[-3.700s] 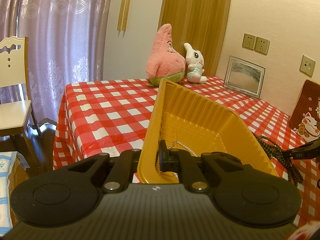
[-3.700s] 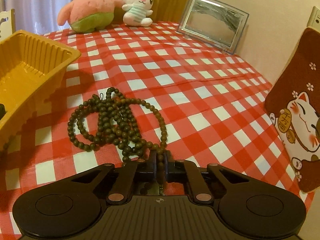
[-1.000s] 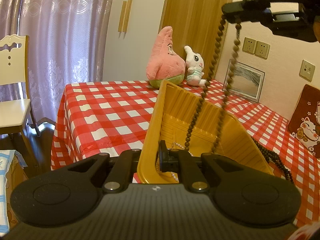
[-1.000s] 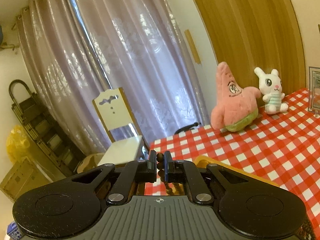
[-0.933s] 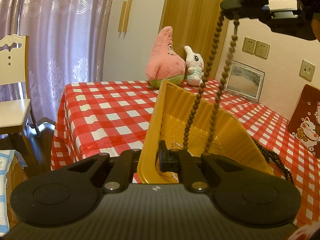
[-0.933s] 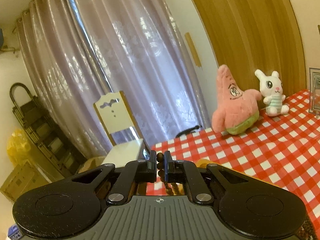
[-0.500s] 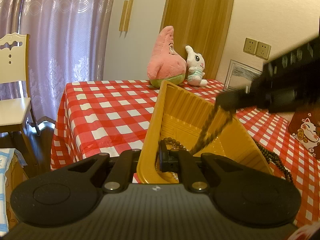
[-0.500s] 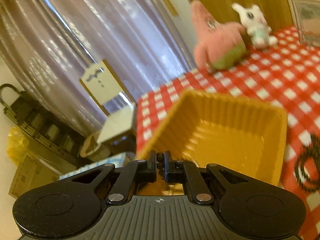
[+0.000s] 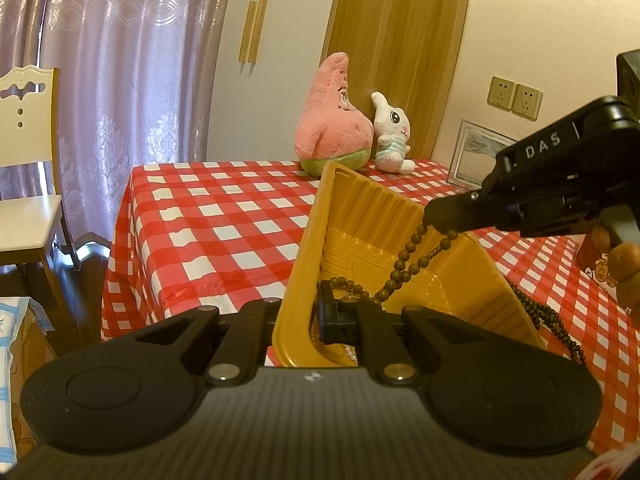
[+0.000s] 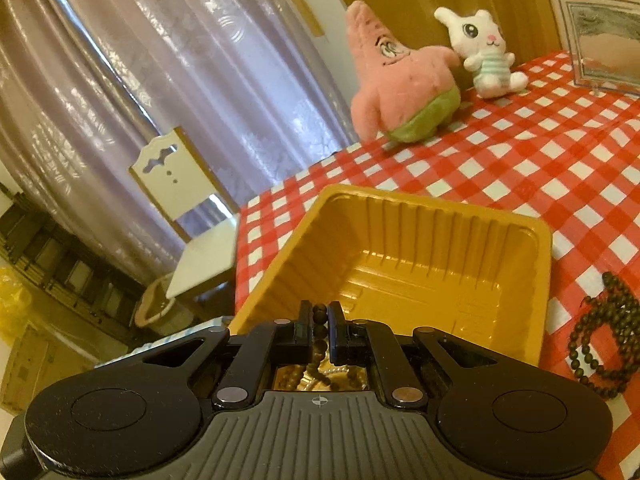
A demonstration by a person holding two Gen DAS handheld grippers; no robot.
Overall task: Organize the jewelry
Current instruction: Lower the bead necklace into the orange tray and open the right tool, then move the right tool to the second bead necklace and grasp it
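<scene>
My left gripper (image 9: 310, 316) is shut on the near wall of the yellow plastic tray (image 9: 360, 216) and tilts it up at the table's edge. My right gripper (image 10: 319, 320) is shut on a strand of the dark wooden bead necklace (image 10: 318, 350), just over the tray (image 10: 440, 248). In the left wrist view the right gripper (image 9: 434, 216) hangs over the tray and the beads (image 9: 404, 260) run down from it into the tray. Part of the necklace (image 10: 600, 340) still lies on the cloth beside the tray. A white pearl chain (image 10: 332, 376) lies in the tray bottom.
The table has a red-and-white checked cloth (image 9: 224, 216). A pink star plush (image 9: 332, 120) and a white rabbit plush (image 9: 390, 136) stand at the far edge. A picture frame (image 9: 476, 156) leans on the wall. A white chair (image 9: 24, 184) stands left of the table.
My right gripper lifted the bead necklace off the cloth, carried it high over the tray, then came down, so the beads now pile into the tray. The left gripper kept holding the tray.
</scene>
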